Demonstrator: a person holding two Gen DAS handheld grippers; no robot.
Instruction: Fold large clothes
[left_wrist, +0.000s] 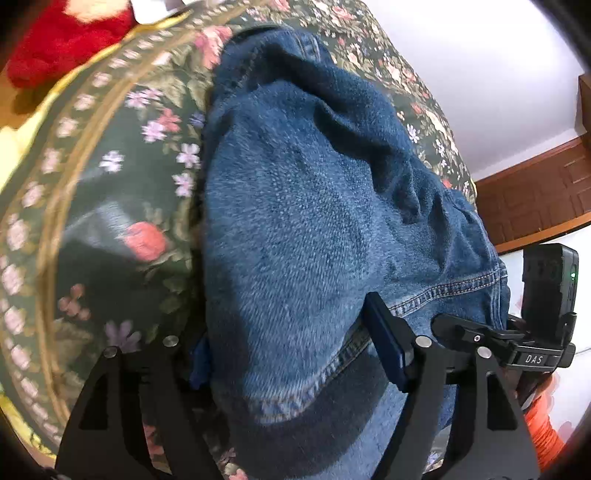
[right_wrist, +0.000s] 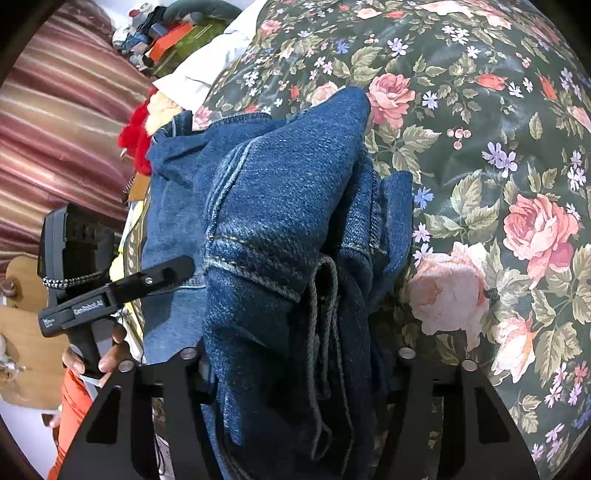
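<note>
A pair of blue jeans (left_wrist: 314, 192) lies bunched on a dark floral bedspread (left_wrist: 122, 192). My left gripper (left_wrist: 295, 354) is shut on a hemmed edge of the jeans, which drape over its fingers; one blue pad (left_wrist: 388, 343) shows on the right. In the right wrist view the jeans (right_wrist: 280, 192) hang folded between the fingers of my right gripper (right_wrist: 295, 365), which is shut on a thick bunch of denim with a dark drawstring. The left gripper (right_wrist: 166, 273) also shows there, at the left, at the jeans' edge.
The floral bedspread (right_wrist: 480, 166) fills the right wrist view to the right. A red fluffy item (left_wrist: 62, 40) lies at the bed's far corner. A striped curtain (right_wrist: 62, 122) and clutter (right_wrist: 166, 33) stand beyond the bed. A wooden panel (left_wrist: 535, 192) runs along the white wall.
</note>
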